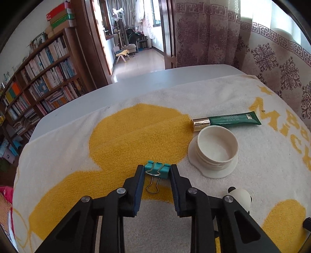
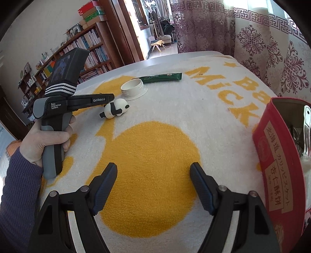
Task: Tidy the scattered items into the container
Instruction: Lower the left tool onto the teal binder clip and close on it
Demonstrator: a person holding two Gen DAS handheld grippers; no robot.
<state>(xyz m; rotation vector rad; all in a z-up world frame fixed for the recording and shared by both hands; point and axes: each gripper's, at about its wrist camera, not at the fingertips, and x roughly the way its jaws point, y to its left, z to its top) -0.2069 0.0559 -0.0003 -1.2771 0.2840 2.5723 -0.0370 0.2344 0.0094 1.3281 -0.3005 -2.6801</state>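
On the yellow-and-white towel (image 1: 136, 136), left wrist view: left gripper (image 1: 157, 169) pinching teal binder clip (image 1: 158, 169), beside white jar lid (image 1: 213, 153). Right wrist view: right gripper (image 2: 153, 173) spread, empty; red container (image 2: 279, 165) at right.

White and yellow towel (image 1: 120, 136) spread under my tool over a grey table (image 1: 147, 77), bookcase (image 1: 40, 77) beyond the towel's left edge, coloured boxes (image 1: 60, 17) stacked atop it, patterned curtain (image 1: 272, 58) behind the towel's far right, open doorway (image 1: 134, 39) beyond its far side.
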